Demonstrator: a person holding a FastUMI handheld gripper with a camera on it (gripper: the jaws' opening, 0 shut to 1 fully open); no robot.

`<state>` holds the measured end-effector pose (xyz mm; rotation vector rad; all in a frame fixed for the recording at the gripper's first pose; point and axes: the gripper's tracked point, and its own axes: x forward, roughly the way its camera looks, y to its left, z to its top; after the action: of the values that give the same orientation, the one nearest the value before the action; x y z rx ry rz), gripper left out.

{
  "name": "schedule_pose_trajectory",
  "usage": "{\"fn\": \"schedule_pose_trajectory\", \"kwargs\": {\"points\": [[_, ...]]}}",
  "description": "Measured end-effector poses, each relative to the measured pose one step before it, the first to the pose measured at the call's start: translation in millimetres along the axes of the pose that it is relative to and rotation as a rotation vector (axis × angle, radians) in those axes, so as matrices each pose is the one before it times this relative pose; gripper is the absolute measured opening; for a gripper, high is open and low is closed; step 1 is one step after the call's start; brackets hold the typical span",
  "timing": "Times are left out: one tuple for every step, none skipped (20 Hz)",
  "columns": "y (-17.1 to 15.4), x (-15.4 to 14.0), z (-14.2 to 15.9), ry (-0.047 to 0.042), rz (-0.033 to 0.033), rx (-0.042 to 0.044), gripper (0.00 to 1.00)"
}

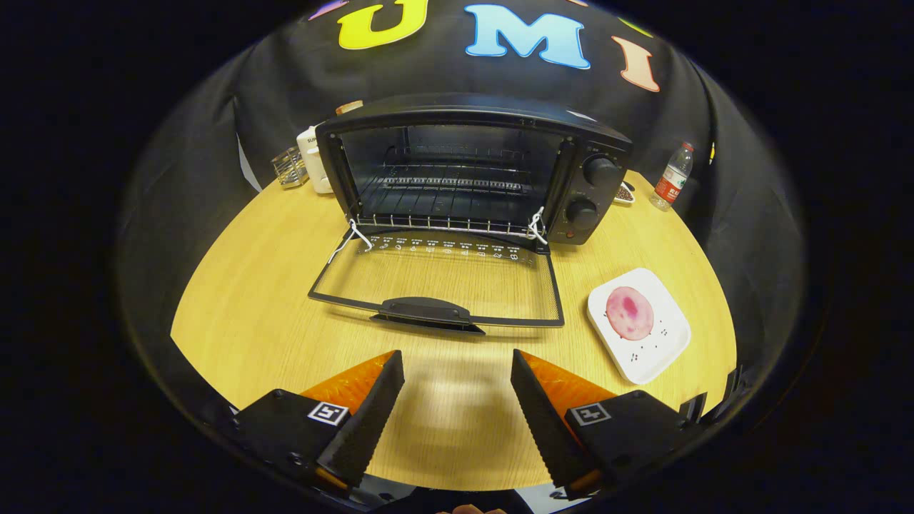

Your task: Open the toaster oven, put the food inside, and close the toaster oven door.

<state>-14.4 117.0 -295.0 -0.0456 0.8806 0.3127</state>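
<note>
The toaster oven (471,171) stood at the far middle of the table (250,314), at 12 o'clock from the claw (457,371). Its door (435,282) was fully dropped, lying flat on the table toward the claw, handle (425,313) nearest the fingers. A wire rack (450,184) sat inside the empty chamber. Two knobs (601,171) were on the right-hand panel.

The food, a round pink item (629,313), lay on a white square plate (660,357) at about 2 o'clock from the claw, just right of the door.

The claw's fingers were spread apart, gripping nothing, above bare table just short of the door handle.

Behind the oven at 11 o'clock stood a white container (314,160) and a small wire holder (289,168); a plastic bottle (673,178) stood at 1 o'clock.
</note>
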Motion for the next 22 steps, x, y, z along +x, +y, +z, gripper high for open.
{"fn": "schedule_pose_trajectory", "kwargs": {"points": [[0.01,-5.56,-4.48,0.01225,0.03669,-0.00114,0.96],[-3.04,-8.15,-3.60,0.01249,0.02207,-0.00369,0.97],[-8.84,-9.87,-1.87,-0.00275,-0.00828,-0.00079,0.97],[-10.71,-8.47,1.40,-0.01438,-0.01855,0.00267,0.97],[-10.38,-8.80,1.76,-0.01679,-0.01474,0.00421,0.97],[-9.35,-8.76,2.56,-0.01237,-0.01162,0.00610,0.97],[-9.30,-7.94,1.59,-0.00821,-0.00663,0.00800,0.97],[-10.44,-6.17,3.03,-0.00429,-0.00626,0.00723,0.97],[-12.42,-5.50,1.13,-0.00224,-0.01078,0.00261,0.97],[-13.10,-5.26,2.52,-0.00240,-0.01479,-0.00014,0.97],[-14.19,-3.27,1.70,-0.00234,-0.01754,0.00114,0.97],[-14.31,-3.00,1.12,0.00707,-0.01545,0.00463,0.97],[-12.38,-2.61,0.28,0.00411,-0.00613,0.01151,0.97],[-9.56,-1.26,2.86,0.00425,0.00539,0.01385,0.97],[-9.53,0.67,-0.66,0.01260,0.00739,0.00552,0.97],[-12.74,2.91,0.06,0.02004,-0.00277,-0.00533,0.97],[-13.07,3.95,-1.11,0.02126,-0.00560,-0.01143,0.97],[-12.26,4.29,-0.30,0.01971,-0.00596,-0.01375,0.97],[-12.82,5.14,-0.57,0.01468,-0.00922,-0.01336,0.97],[-13.32,6.85,-0.46,0.01830,-0.00629,-0.01418,0.97],[-11.89,7.43,-1.63,0.02145,-0.00171,-0.01626,0.97],[-12.63,7.68,-0.07,0.02061,-0.00643,-0.02126,0.97]]}}
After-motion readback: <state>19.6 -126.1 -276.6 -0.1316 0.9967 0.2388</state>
